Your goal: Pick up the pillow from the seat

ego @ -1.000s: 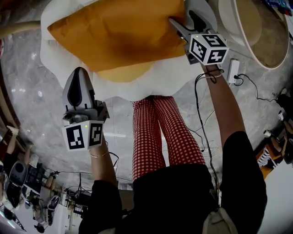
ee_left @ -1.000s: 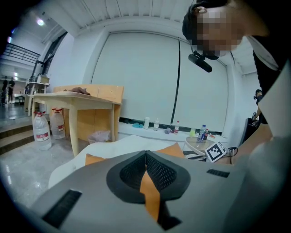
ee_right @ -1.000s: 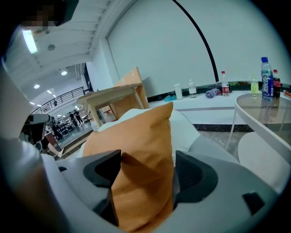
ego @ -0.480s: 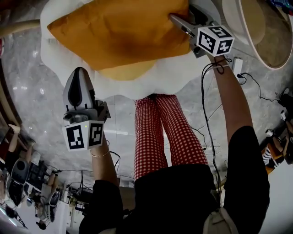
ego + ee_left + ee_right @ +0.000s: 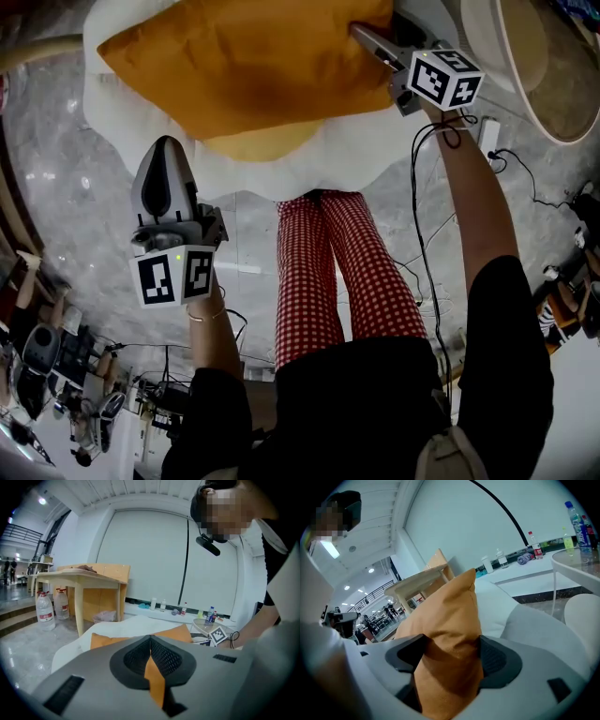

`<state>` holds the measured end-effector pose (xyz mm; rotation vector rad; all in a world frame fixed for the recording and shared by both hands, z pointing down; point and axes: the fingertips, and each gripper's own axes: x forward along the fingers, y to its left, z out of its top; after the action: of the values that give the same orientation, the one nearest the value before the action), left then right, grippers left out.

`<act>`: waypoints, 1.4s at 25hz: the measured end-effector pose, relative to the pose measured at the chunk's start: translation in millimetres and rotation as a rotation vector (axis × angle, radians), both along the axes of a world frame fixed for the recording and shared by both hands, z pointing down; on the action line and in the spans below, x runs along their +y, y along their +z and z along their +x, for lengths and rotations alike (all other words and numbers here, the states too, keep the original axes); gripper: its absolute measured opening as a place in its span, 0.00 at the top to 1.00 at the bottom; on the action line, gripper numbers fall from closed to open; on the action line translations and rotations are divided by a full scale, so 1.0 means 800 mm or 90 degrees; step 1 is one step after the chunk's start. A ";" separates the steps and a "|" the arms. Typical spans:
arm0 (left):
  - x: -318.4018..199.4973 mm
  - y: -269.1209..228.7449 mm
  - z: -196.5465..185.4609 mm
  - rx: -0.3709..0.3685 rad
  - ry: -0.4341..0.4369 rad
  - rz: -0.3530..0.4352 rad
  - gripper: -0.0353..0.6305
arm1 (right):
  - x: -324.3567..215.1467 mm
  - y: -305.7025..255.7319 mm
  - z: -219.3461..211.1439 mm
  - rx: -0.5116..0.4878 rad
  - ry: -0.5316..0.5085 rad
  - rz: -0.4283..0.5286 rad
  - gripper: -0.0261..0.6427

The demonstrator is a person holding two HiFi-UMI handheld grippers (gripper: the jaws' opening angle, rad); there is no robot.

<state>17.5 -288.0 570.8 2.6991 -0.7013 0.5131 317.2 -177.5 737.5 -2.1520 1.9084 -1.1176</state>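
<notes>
**Pillow position.** The pillow (image 5: 244,66) is lying flat on the white seat (image 5: 309,164) and covering most of its top. It is not yet lifted.

**Right gripper.** You are presenting the right gripper (image 5: 370,42) to the pillow's right-hand edge. Its jaws have just been opening and are standing spread wide, released. A thick fold of orange fabric is sitting between them and brushing the pads, but it is not clamped.

**Left gripper.** You are holding the left gripper (image 5: 165,155) well apart from the pillow, by the near rim of the seat. Its jaws are clenched together on nothing. The orange sliver showing past them is the pillow beyond.

**Probable faults from here:**

- **Shallow bite.** If you are closing on the edge only, the soft filling is likely to squeeze aside. That leaves a pinch of cover that slips out as the weight comes on.
- **One-sided lift.** With a single grip near one corner, the pillow is likely to hang, swing and drag across the seat.
- **Snagged seat cover.** If a jaw is riding too low, it may be gathering the white cover along with the pillow.
- **No backup.** The left jaws are shut, so they cannot support the far side until you reopen them.
</notes>
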 end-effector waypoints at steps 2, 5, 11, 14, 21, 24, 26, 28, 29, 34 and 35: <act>0.000 -0.001 -0.001 0.001 -0.004 0.001 0.93 | 0.001 -0.002 -0.002 0.004 0.002 -0.005 0.42; 0.002 -0.003 -0.001 -0.002 -0.002 0.009 0.93 | 0.001 -0.006 -0.006 0.013 0.003 -0.020 0.52; -0.002 -0.009 -0.011 -0.001 -0.011 0.018 0.93 | 0.003 -0.013 -0.008 0.042 0.016 -0.041 0.61; -0.004 -0.006 -0.018 -0.012 -0.012 0.030 0.93 | 0.003 -0.015 -0.008 0.065 0.027 -0.055 0.64; -0.024 0.003 -0.036 -0.005 -0.023 0.042 0.93 | -0.004 -0.012 -0.017 0.109 0.053 -0.081 0.69; -0.030 0.008 -0.041 0.002 -0.021 0.044 0.93 | -0.003 -0.013 -0.020 0.124 0.062 -0.092 0.70; -0.036 0.013 -0.045 0.020 -0.020 0.040 0.93 | -0.004 -0.013 -0.022 0.130 0.069 -0.096 0.71; -0.044 0.024 -0.050 0.028 -0.021 0.043 0.93 | -0.002 -0.012 -0.022 0.135 0.073 -0.101 0.71; -0.048 0.030 -0.053 0.021 -0.022 0.050 0.93 | -0.002 -0.012 -0.022 0.136 0.073 -0.103 0.71; -0.083 0.059 -0.072 -0.016 -0.040 0.085 0.93 | -0.013 -0.007 -0.028 0.143 0.075 -0.110 0.71; -0.089 0.066 -0.075 -0.019 -0.044 0.087 0.93 | -0.015 -0.005 -0.029 0.144 0.076 -0.112 0.71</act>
<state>-42.6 -359.5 623.5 2.7865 -0.8642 0.5072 293.8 -189.3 733.3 -2.5497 1.7926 -1.0983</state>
